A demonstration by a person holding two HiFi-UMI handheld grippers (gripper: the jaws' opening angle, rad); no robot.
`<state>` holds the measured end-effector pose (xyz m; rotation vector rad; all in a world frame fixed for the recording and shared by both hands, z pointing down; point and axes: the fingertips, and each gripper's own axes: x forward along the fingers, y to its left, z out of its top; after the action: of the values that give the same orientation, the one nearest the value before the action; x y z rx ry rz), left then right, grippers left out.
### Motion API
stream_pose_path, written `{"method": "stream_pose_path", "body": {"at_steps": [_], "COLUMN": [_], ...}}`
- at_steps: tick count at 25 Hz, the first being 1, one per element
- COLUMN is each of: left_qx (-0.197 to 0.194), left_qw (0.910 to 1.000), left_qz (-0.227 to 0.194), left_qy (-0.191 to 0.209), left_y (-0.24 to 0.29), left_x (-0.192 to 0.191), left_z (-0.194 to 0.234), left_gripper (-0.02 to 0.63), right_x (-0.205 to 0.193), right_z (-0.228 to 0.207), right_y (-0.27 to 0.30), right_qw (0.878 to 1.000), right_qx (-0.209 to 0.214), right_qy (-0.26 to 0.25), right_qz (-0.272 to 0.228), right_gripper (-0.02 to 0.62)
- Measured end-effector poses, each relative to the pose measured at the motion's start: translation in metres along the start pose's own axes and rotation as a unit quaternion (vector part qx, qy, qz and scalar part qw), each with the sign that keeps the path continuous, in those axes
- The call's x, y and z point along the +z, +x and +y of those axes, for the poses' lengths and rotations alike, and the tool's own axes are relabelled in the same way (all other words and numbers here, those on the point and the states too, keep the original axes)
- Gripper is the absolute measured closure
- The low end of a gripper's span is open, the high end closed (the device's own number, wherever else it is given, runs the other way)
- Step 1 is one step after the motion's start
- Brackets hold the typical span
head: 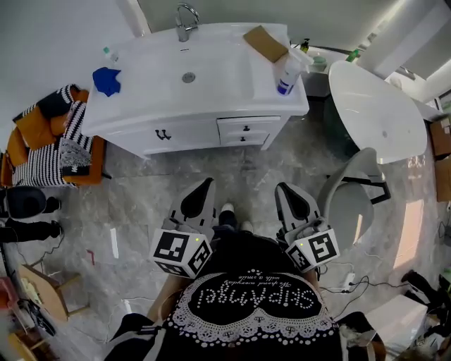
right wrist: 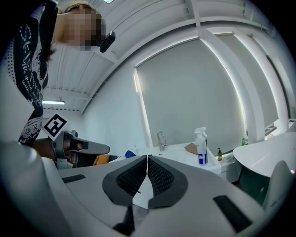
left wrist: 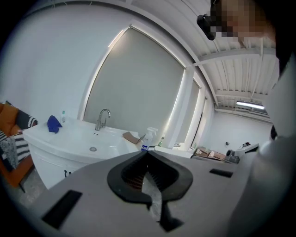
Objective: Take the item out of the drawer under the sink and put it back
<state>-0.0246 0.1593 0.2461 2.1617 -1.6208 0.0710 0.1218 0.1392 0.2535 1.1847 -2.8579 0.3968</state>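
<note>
Head view shows a sink cabinet (head: 211, 88) on marble floor (head: 141, 194).

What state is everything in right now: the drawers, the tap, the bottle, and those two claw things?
left gripper: shut, nothing between the jaws.
right gripper: shut, nothing between the jaws.
drawers: both closed.
cabinet doors: closed.
faucet: no water seen running.
spray bottle: upright on the counter.
blue cloth: crumpled on the counter's corner.
</note>
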Motion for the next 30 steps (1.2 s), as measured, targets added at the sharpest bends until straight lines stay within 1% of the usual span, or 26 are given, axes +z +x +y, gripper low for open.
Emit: {"method": "stream_pose_path", "body": {"at_steps": [4,9,19,26,30], "left_qx": [-0.029,-0.045,-0.017,-0.003,-0.001], "left_qw": [0.9995,0.9989,0.9998,0.9999,0.9999], "left_qz": [0.009,0.008,0.000,-0.009,-0.007], "left_qy": [0.006,0.012,0.009,-0.006,-0.014], "left_y": [0.012,0.016,0.002,-0.002,0.005], "left_x": [0.000,0.003,0.007,0.007,0.005], "left_z": [0.001,0.004,0.039,0.052,0.056], "left_gripper": [0.603,0.603,0.603,0.603,0.603], "right_x": [-0.006,-0.004,-0.013,-0.014,-0.014], "right_z": [-0.007,-0.012,0.014,0.018,0.015], "right_y": [0.000,0.000,0.028,0.044,0.054], "right_qw": [1.000,0.999,1.000,1.000,1.000], "right_qx": [-0.027,-0.050,-0.024,-0.008,-0.001], "right_qy": [-0.001,-0.004,0.003,0.001,0.002], "right_qz": [0.001,-0.006,-0.001,0.006,0.011], "right_gripper": [0.575,0.576,0.576,0.576,0.576]}}
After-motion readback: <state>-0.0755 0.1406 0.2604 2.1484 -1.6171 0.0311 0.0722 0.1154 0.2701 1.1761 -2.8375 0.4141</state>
